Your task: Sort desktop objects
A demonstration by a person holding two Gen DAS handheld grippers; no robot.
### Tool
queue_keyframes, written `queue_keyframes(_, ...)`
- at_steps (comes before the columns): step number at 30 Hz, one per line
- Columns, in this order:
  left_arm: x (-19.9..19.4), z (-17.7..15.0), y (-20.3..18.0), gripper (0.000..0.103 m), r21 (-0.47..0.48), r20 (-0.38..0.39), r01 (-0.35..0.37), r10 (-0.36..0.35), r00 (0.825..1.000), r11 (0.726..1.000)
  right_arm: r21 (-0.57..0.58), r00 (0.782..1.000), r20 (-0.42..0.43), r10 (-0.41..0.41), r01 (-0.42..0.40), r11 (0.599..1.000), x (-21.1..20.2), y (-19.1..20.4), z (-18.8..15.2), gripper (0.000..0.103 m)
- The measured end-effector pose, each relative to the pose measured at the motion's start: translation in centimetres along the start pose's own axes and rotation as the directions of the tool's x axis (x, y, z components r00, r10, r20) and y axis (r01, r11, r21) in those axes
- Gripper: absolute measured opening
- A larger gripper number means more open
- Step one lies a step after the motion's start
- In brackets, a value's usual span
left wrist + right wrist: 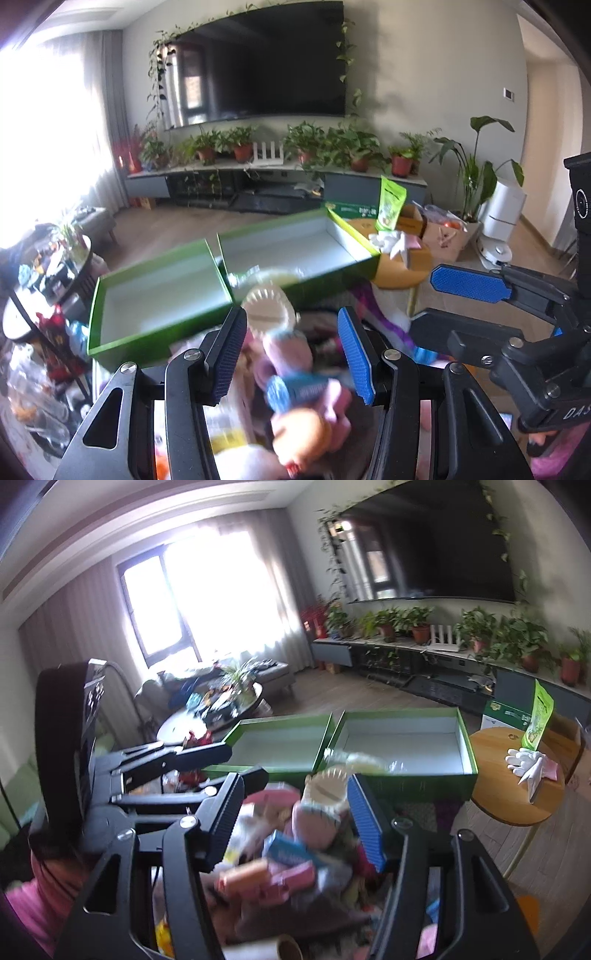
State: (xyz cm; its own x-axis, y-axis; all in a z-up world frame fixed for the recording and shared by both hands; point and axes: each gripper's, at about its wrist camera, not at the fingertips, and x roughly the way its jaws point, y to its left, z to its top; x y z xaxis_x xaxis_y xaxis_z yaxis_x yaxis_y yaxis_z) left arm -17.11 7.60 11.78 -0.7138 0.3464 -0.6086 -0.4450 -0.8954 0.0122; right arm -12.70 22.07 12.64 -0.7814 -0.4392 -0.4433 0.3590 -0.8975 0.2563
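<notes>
A blurred pile of small objects (pixel 295 373) lies below both grippers: a white ridged disc (pixel 269 308), a blue tube (pixel 295 391), an orange piece (pixel 301 432) and pink items. The pile also shows in the right wrist view (pixel 291 853). Two open green boxes with grey insides stand behind it, one left (pixel 155 299) and one right (pixel 291 243). My left gripper (pixel 291 350) is open over the pile, holding nothing. My right gripper (pixel 293 819) is open over the same pile; it shows in the left wrist view (pixel 439 299) at the right.
A round wooden side table (pixel 498 775) at the right carries white gloves (pixel 524 760) and a green bag (pixel 537 716). A dark coffee table (pixel 210 712) with clutter stands at the left. A TV cabinet with potted plants (pixel 273 173) runs along the far wall.
</notes>
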Motion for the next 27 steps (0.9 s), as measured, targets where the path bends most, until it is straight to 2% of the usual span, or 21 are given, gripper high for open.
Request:
queue_keyframes(7, -1.7, -2.4, -1.2, 0.052, -0.009, 0.023, -0.003, 0.003, 1.0, 1.0, 0.002, 0.998, -0.03, 0.049, -0.049, 0.999, -1.4, -0.5, -2.5, 0.058)
queue_keyframes(15, -4.1, -4.5, -2.5, 0.052, -0.014, 0.058, -0.015, 0.016, 0.998, 1.0, -0.05, 0.998, -0.001, 0.062, -0.062, 0.997, -3.3, 1.6, -3.9, 0.059)
queue_keyframes(27, -4.9, -8.8, -2.8, 0.052, -0.087, 0.008, -0.007, 0.007, 1.0, 0.996, -0.099, 0.997, -0.028, 0.078, -0.081, 0.992, -5.1, 3.7, -7.0, 0.062)
